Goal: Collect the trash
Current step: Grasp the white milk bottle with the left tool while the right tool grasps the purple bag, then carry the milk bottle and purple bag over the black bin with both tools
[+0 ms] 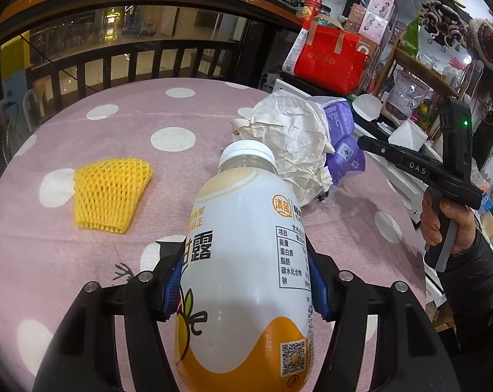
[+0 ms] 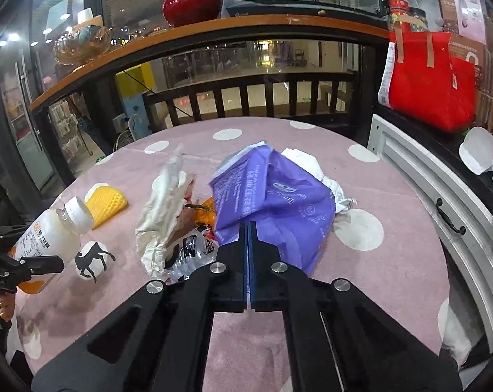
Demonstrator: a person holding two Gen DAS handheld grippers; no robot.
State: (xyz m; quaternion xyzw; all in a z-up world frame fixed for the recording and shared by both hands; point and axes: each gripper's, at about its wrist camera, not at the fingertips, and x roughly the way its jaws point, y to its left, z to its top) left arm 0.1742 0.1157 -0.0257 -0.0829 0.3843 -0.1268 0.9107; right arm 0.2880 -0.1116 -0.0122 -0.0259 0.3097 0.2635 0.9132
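A: Left wrist view first?
B: The left tool [image 1: 245, 281] has its blue pads clamped on the sides of a white-and-orange drink bottle [image 1: 243, 261], held over the pink dotted counter [image 1: 132, 124]. Yellow foam netting [image 1: 110, 192] lies to its left, crumpled white paper [image 1: 292, 143] beyond the cap.
A: Right wrist view?
B: The right tool [image 2: 249, 228] is closed, pinching an edge of the purple bag [image 2: 272, 192] mid-counter. The bottle shows far left.
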